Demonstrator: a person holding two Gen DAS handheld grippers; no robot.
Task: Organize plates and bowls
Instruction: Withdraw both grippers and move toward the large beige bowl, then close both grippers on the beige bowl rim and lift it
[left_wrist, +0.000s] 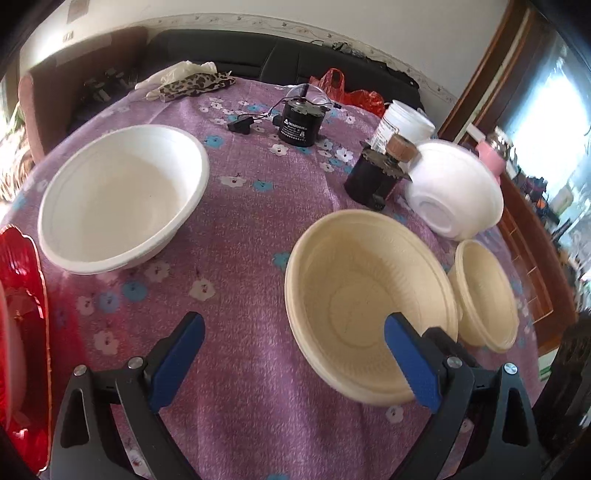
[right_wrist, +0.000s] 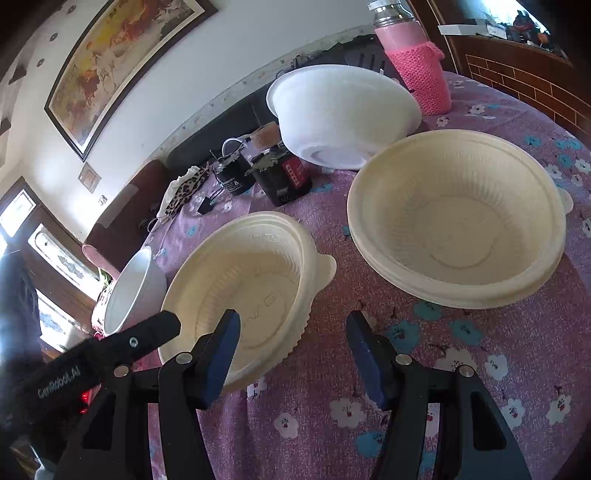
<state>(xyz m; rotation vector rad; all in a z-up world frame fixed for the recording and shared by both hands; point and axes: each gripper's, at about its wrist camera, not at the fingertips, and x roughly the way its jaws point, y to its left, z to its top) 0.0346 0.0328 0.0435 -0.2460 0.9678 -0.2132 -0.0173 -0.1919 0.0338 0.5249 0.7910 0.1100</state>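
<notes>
Two black motors (left_wrist: 297, 123) and a pink bottle (right_wrist: 421, 70) stand behind the bowls on the desk (left_wrist: 236, 295). Cream bowls (right_wrist: 458, 218) sit upright; one white bowl (right_wrist: 343, 110) lies tilted. Left gripper (left_wrist: 291, 354) fingers straddle a cream rim, not pressing; right gripper (right_wrist: 291, 354) fingers half open, empty.

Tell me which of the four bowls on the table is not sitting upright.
The white bowl at the far right, beside the pink bottle. It is tipped with its base showing, while the other white bowl and both cream bowls sit upright.
</notes>
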